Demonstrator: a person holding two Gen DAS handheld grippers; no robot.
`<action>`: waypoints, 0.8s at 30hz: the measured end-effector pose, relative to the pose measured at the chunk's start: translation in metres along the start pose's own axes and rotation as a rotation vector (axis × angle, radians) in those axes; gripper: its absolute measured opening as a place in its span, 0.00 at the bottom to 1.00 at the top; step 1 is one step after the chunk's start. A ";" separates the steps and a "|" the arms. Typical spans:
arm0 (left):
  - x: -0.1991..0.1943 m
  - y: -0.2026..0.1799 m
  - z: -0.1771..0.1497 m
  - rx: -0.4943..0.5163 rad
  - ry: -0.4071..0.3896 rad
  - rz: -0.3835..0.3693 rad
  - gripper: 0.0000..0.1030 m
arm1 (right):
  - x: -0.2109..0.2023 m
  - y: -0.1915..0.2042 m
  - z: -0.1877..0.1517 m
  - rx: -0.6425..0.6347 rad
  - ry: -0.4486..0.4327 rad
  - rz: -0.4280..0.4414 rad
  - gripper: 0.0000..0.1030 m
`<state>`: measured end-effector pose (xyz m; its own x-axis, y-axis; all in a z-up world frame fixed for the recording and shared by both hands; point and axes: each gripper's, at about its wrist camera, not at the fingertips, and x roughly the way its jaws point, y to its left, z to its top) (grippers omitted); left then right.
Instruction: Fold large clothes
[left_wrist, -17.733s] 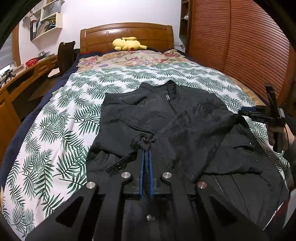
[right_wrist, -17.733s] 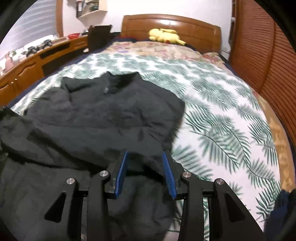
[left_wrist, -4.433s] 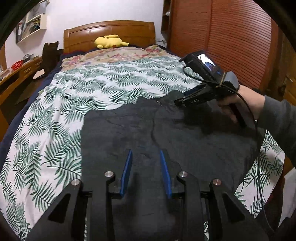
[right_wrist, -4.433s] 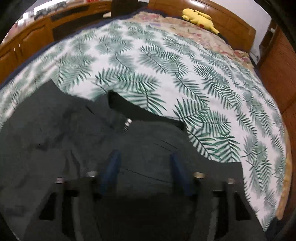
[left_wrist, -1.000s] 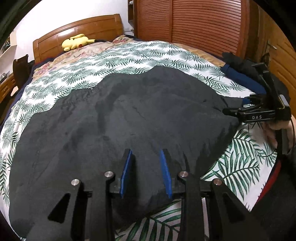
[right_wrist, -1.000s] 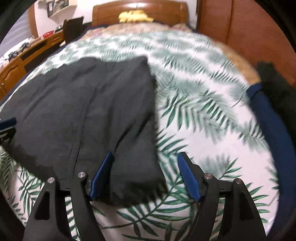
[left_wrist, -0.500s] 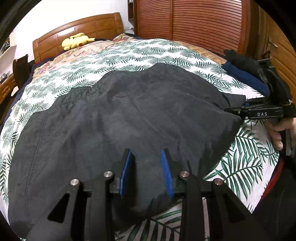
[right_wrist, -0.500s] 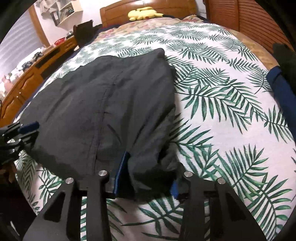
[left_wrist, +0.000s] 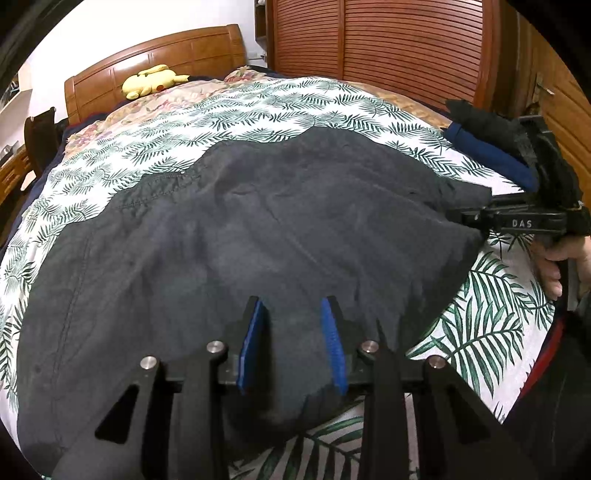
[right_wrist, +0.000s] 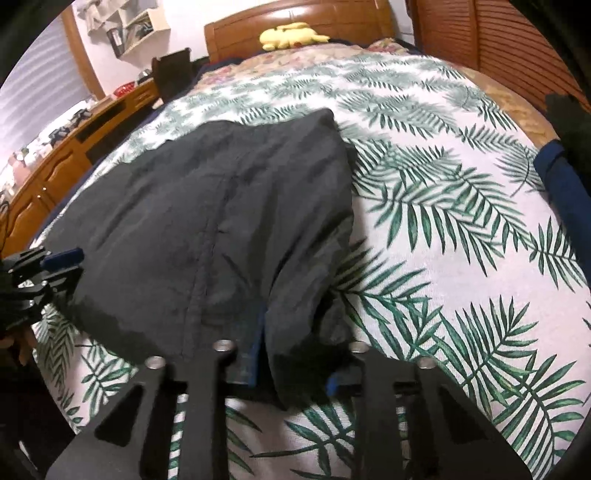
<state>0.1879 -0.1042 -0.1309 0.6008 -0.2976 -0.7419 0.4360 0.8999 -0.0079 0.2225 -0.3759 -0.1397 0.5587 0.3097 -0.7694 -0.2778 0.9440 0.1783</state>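
Leaf-print bed cover (left_wrist: 258, 110) held the big black jacket (left_wrist: 258, 221). Right gripper (right_wrist: 295, 350) had just been closing and clamped the jacket's near corner. Left gripper (left_wrist: 291, 332) pinched the hem, ready for folding.

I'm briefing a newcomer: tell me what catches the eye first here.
A big dark grey jacket lies spread across the palm-leaf printed bedspread, filling the near half of the bed. The right gripper has just been closing on its near corner, fabric bunched between the blue pads. A yellow plush toy sits by the wooden headboard.
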 end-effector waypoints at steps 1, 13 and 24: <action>-0.002 0.001 -0.001 -0.002 -0.002 0.005 0.32 | -0.003 0.004 0.001 -0.012 -0.016 -0.001 0.14; -0.060 0.034 -0.004 -0.050 -0.120 0.019 0.32 | -0.046 0.045 0.036 -0.040 -0.153 -0.009 0.09; -0.119 0.087 -0.033 -0.118 -0.209 0.060 0.32 | -0.071 0.163 0.098 -0.237 -0.232 0.026 0.08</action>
<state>0.1321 0.0203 -0.0652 0.7541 -0.2911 -0.5887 0.3218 0.9452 -0.0551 0.2145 -0.2330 0.0039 0.7046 0.3768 -0.6013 -0.4530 0.8911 0.0275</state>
